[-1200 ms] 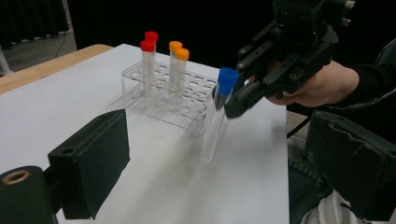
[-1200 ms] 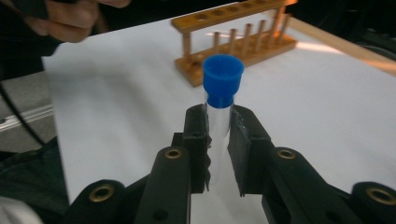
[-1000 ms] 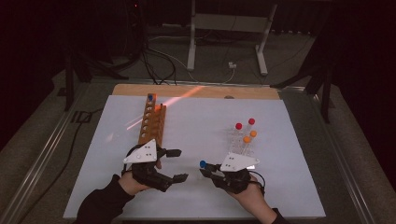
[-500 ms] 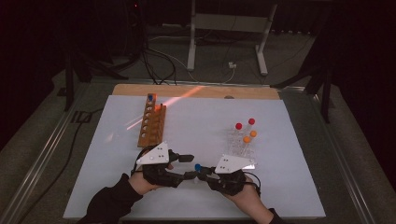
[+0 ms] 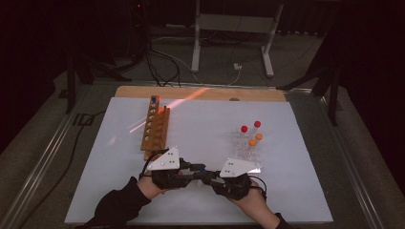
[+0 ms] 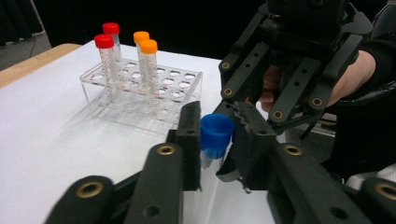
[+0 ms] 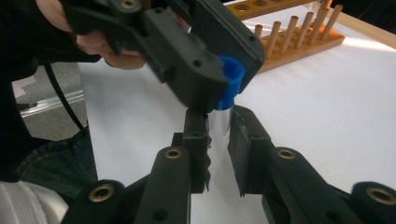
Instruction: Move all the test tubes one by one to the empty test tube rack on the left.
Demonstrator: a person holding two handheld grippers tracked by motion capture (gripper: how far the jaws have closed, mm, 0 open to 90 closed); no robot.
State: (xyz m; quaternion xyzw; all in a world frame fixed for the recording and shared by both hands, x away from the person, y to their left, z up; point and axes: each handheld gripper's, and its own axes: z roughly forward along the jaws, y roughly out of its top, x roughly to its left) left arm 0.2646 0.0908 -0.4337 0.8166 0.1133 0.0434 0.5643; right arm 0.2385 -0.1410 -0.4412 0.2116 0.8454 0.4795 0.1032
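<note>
At the table's front middle my two grippers meet tip to tip. A clear tube [image 7: 218, 122] with a blue cap [image 6: 215, 134] lies between them. My right gripper [image 7: 218, 135] is shut on the tube's clear body. My left gripper [image 6: 217, 140] has just been closing, and its pads now press on the blue cap [image 7: 231, 77]. In the high view the left gripper [image 5: 197, 170] comes in from the left and the right gripper [image 5: 212, 174] from the right, with the blue cap [image 5: 203, 168] a small dot between them.
A clear rack [image 5: 246, 151] with two red-capped and two orange-capped tubes stands just beyond my right hand. A wooden rack [image 5: 156, 131] with pegs and holes stands beyond my left hand, a blue-capped tube [image 5: 153, 99] at its far end. White table cover all around.
My left gripper has slid right to meet the right gripper and its jaws have closed on the blue cap. The right gripper has stayed in place with the tube.
</note>
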